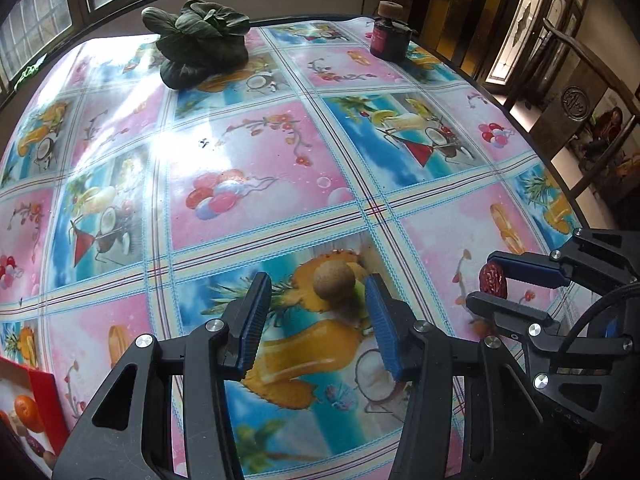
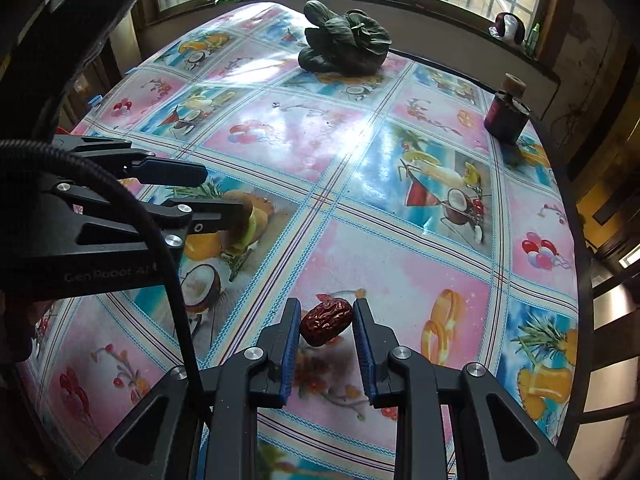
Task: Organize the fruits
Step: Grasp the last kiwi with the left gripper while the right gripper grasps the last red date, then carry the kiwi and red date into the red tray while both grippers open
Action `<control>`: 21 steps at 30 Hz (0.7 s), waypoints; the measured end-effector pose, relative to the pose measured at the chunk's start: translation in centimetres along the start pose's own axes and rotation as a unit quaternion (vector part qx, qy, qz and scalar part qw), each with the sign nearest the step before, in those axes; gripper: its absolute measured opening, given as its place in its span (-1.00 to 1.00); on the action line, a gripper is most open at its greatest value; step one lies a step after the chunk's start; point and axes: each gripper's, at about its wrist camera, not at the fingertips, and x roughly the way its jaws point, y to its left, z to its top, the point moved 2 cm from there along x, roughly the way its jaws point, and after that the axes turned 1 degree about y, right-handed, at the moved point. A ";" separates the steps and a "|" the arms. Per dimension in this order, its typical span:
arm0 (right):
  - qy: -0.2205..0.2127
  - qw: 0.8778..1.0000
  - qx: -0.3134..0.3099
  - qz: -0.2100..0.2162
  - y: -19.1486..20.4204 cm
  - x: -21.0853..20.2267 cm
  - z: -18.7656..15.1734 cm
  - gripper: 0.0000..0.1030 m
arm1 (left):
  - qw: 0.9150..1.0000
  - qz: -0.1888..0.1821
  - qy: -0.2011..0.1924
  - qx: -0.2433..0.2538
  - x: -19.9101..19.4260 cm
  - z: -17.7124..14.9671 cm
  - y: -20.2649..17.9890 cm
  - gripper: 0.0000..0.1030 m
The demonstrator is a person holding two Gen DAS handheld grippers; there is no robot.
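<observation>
A round brown fruit (image 1: pixel 334 282) lies on the fruit-print tablecloth (image 1: pixel 248 152). My left gripper (image 1: pixel 316 280) is open around it, with a gap between each blue pad and the fruit. From the right wrist view the left gripper (image 2: pixel 222 192) has its lower finger over that brown fruit (image 2: pixel 240 216). A wrinkled red date (image 2: pixel 326 322) sits between the pads of my right gripper (image 2: pixel 326 306), which is shut on it. In the left wrist view the same red date (image 1: pixel 493 282) shows in the right gripper (image 1: pixel 490 282) at the right.
A red box (image 1: pixel 44 400) holding an orange and other fruit sits at the table's near left corner. A leafy green vegetable (image 1: pixel 200 40) and a dark jar with a cork lid (image 1: pixel 390 36) stand at the far side. A wooden chair (image 1: pixel 580 100) is beyond the right edge.
</observation>
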 end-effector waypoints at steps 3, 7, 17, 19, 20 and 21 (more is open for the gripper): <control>-0.003 1.000 0.002 0.002 0.0 0.0 0.1 -0.50 | 1.000 -0.011 0.002 0.014 0.7 -0.2 -0.5 -0.11; -0.004 1.000 0.004 0.006 0.4 0.0 0.2 -0.50 | 1.000 -0.021 -0.005 0.009 0.6 -0.2 0.1 -0.59; -0.022 0.999 0.007 0.024 2.6 -1.6 0.9 -0.51 | 1.000 -0.007 -0.021 0.001 -3.5 -3.1 2.0 -0.58; -0.025 0.999 0.004 0.031 3.8 -1.8 0.9 -0.50 | 1.000 -0.001 -0.025 -0.009 -4.6 -4.1 2.8 -0.58; -0.027 0.999 0.002 0.035 4.4 -1.9 0.9 -0.50 | 1.000 0.006 -0.026 -0.013 -5.1 -4.6 3.1 -0.58; -0.028 0.999 0.002 0.039 5.1 -2.0 1.0 -0.50 | 0.999 0.014 -0.028 -0.017 -5.7 -5.1 3.5 -0.58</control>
